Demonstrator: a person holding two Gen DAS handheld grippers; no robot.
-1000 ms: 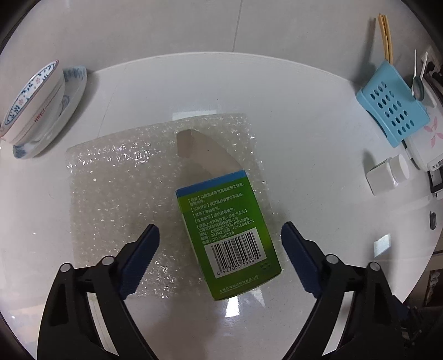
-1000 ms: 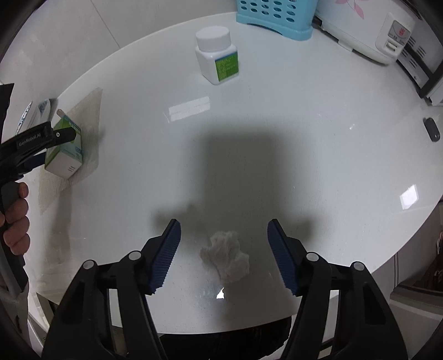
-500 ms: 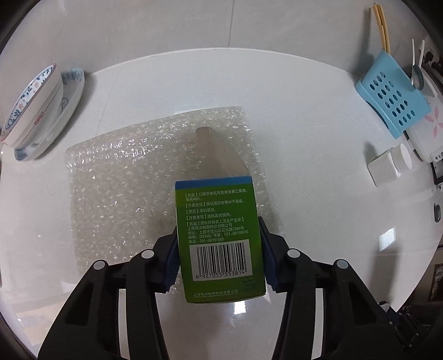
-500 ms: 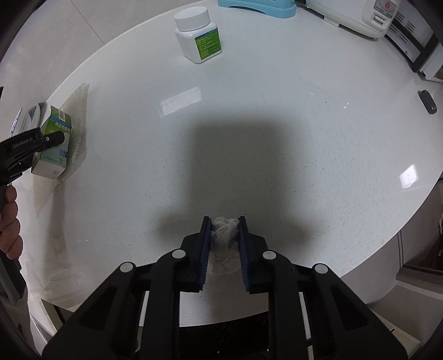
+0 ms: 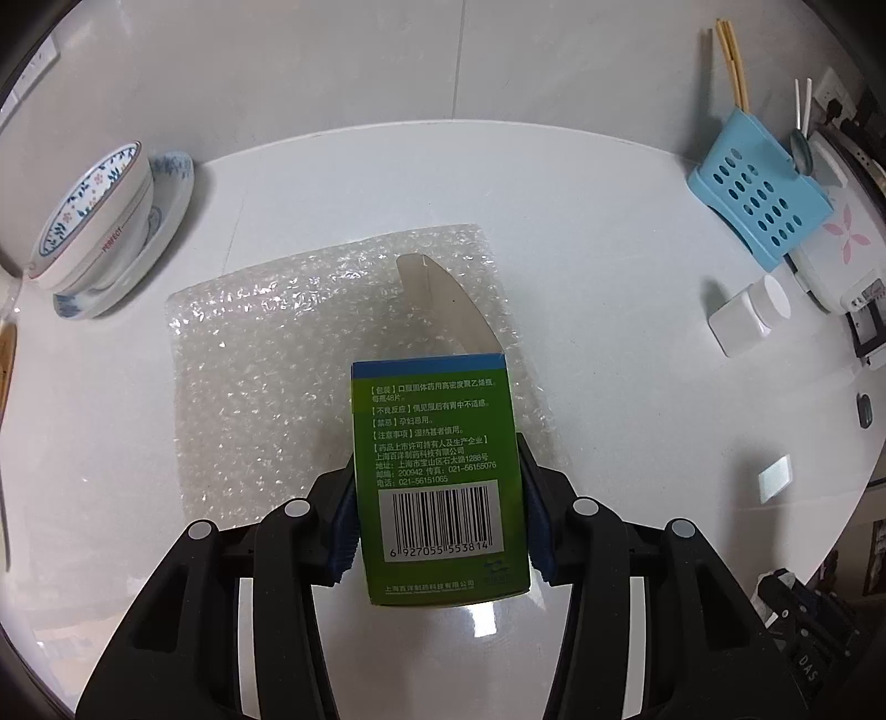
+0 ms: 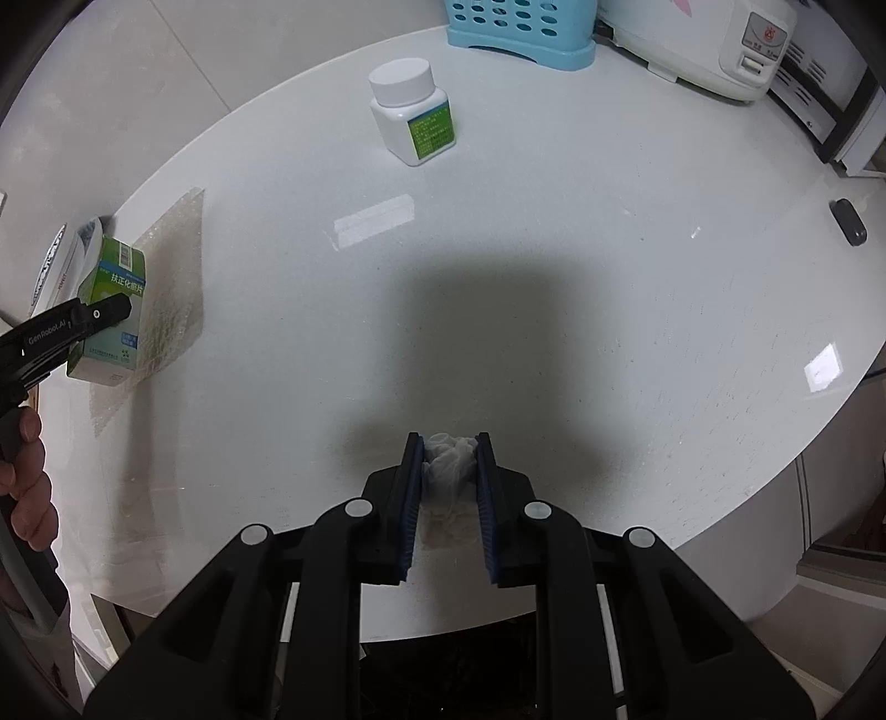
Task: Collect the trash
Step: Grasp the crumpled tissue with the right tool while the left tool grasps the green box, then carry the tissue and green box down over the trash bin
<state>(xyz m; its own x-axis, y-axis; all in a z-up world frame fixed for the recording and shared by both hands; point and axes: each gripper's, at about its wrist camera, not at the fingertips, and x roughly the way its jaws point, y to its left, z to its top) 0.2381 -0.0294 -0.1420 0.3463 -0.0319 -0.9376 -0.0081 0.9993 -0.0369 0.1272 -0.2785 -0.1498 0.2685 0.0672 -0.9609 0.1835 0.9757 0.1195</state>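
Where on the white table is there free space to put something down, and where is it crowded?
Free: the wide middle of the table, between the bubble wrap sheet and the small black object, in front of the pill bottle. Crowded: the far edge with the blue basket and white appliance, and the bowls.

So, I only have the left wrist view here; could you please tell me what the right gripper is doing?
Observer: The right gripper has its jaws shut on a crumpled white tissue wad near the table's front edge.
Operator: Thank you. Does the small white plastic bottle carry a label?
Observer: Yes, the small white plastic bottle has a green label facing the right wrist camera.
Operator: And what does the green cardboard box show on its other side?
Observer: The green cardboard box, shut in the left gripper, has large white characters on a blue-green face.
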